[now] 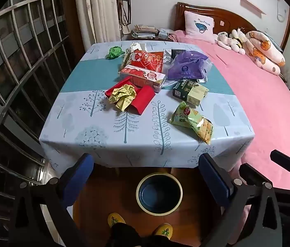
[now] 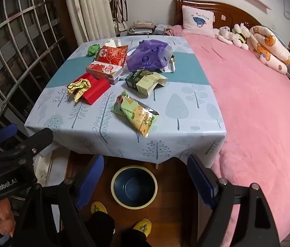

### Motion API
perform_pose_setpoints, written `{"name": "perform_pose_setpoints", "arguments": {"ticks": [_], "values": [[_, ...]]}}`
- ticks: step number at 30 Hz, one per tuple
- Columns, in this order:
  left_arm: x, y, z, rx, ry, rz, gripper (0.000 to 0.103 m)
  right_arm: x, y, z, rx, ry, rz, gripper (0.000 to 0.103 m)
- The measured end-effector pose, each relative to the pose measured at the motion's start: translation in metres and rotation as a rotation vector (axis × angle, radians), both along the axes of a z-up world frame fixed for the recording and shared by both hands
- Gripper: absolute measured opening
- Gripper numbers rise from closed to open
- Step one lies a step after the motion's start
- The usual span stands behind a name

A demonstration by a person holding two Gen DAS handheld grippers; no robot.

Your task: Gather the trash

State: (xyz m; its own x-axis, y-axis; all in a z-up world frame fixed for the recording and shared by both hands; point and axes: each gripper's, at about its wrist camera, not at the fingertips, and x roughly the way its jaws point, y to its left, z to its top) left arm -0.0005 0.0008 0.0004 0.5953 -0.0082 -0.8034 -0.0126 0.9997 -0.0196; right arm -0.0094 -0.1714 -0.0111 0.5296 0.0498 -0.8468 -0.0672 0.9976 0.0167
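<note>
Right wrist | right gripper open, empty | snack bag beyond on table | bin below

A: How many boxes are on the table?
B: Two: one red-and-white box and one green box.
A: Crumpled wrappers?
B: Two: one yellow, one green.
A: Bins?
B: One bin.

In front of you stands the table, with the bed touching its right side. On it, the snack bag lies nearest you at the right; the crumpled wrapper sits left of it. Boxes and a plastic bag lie farther back. The bin stands on the floor just before the table, your slippers nearer still.
</note>
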Motion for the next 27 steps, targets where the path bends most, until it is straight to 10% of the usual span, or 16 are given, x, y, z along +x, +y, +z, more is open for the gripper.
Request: {"name": "perform_pose_setpoints", "arguments": {"ticks": [27], "values": [[-0.007,0.007,-0.008,-0.031,0.037,0.019,0.101,-0.007,0.008,0.006,-0.002,-0.045,0.005,0.083]]}}
